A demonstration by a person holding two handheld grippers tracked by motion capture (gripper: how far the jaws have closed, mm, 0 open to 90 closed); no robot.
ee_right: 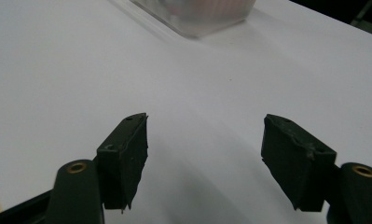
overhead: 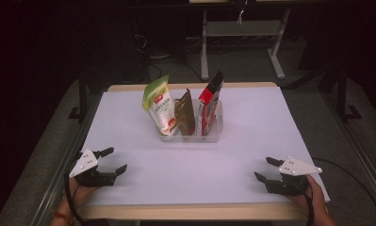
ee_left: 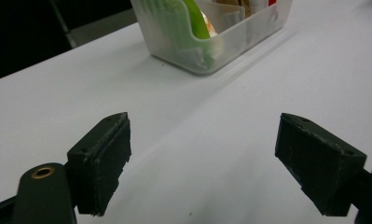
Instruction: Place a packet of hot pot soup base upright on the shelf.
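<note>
Three upright pouches stand in a clear plastic bin (overhead: 190, 134) at the table's far middle: a green-and-white pouch (overhead: 158, 104) at left, a brown pouch (overhead: 184, 113) in the middle, a red pouch (overhead: 209, 101) at right. Around it the white tabletop (overhead: 251, 122) lies bare out to its wooden front edge. Near left, the left gripper (overhead: 115, 160) holds its jaws wide apart on nothing. Near right, the right gripper (overhead: 265, 168) is likewise spread and empty.
</note>
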